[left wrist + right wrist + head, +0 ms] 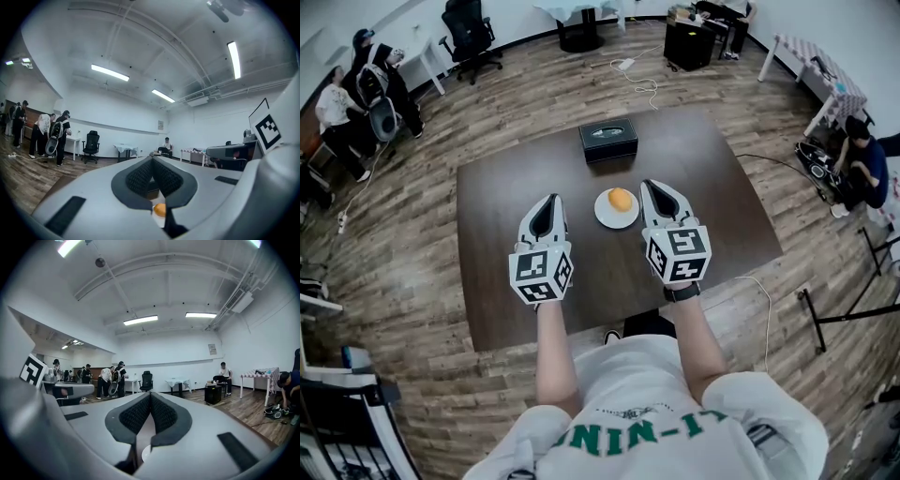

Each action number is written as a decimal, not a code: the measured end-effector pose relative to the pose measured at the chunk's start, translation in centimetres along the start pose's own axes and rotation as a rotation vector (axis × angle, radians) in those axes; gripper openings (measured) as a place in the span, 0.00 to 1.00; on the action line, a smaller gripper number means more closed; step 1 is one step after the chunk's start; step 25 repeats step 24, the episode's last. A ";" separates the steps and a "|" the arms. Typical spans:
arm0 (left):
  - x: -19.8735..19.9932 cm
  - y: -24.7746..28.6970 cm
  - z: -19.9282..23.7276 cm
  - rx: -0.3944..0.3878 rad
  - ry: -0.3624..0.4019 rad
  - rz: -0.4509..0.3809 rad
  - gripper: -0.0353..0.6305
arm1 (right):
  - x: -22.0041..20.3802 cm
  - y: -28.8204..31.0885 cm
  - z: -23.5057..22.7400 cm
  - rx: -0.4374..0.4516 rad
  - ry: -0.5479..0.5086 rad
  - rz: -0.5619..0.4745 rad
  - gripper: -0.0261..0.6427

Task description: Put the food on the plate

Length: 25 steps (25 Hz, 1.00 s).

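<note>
The food [621, 199] lies on the plate [606, 219], between my two pairs of jaws, on the bench [502, 281]. My left gripper [550, 200] and right gripper [651, 187] are both pressed together, pinching nothing. I judge the placing done; next I need only keep clear of the plate.

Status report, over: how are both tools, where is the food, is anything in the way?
Left tool shut, empty. Right tool shut, empty. Orange food on the plate. Black box beyond the plate, apart, not blocking.

White green-lettered T-shirt [645, 380], black wristband [682, 292]; the left claw [551, 200] and right claw [648, 186] are pale grey.
</note>
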<state>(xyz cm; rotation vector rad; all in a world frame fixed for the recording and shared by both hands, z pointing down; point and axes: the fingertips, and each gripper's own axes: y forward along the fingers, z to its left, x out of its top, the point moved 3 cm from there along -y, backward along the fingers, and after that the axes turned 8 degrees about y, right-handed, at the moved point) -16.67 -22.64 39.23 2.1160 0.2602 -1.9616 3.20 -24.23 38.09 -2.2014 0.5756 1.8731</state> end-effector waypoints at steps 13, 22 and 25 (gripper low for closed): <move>-0.8 -0.1 -1.3 0.001 0.016 0.013 0.07 | -0.9 -1.0 -0.5 0.005 -0.011 0.022 0.06; -3.8 2.7 -1.6 0.025 -0.004 0.067 0.07 | -3.8 2.0 -2.7 0.035 -0.015 0.113 0.06; -4.7 3.8 -1.3 0.034 -0.017 0.081 0.07 | -4.7 3.1 -3.3 0.043 -0.021 0.139 0.06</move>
